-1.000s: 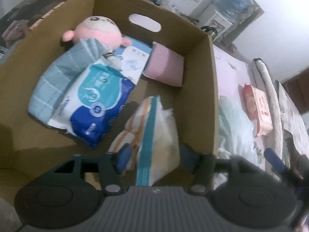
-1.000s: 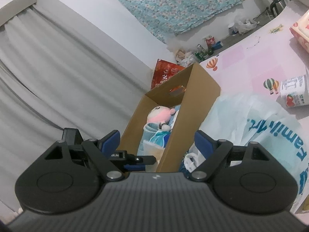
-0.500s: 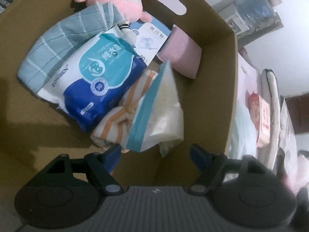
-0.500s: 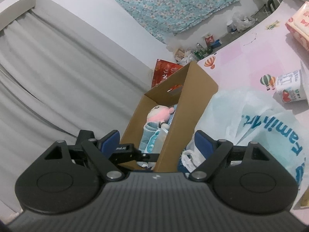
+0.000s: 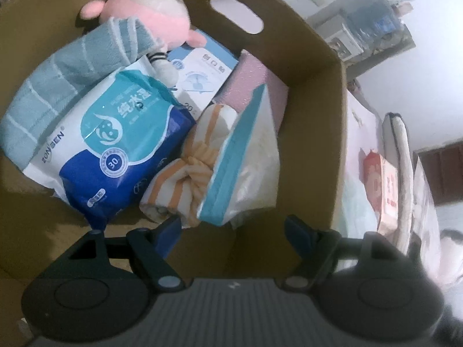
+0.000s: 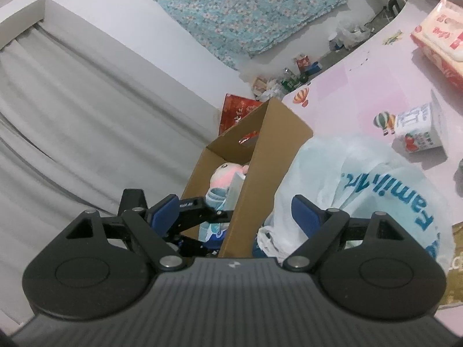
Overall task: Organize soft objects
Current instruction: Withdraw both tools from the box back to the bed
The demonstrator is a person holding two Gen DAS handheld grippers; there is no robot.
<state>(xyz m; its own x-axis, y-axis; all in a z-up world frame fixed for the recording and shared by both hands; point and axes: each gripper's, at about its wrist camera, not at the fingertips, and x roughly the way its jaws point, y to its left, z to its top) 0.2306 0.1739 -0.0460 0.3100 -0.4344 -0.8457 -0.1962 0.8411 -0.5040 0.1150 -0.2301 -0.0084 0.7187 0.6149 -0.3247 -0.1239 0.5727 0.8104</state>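
Crinkly tissue pack (image 5: 246, 156) (plastic, seemingly) leans in corrugated cardboard box (image 5: 315, 133); striped towel (image 5: 185, 170) beside.

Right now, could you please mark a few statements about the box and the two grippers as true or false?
1. A pink plush doll lies in the cardboard box. True.
2. The left gripper clamps the teal-edged pack. False: its jaws are open and the pack lies free in the box.
3. The right gripper holds nothing. True.
4. The box is empty. False: it also holds a blue wipes pack and an orange-striped cloth.
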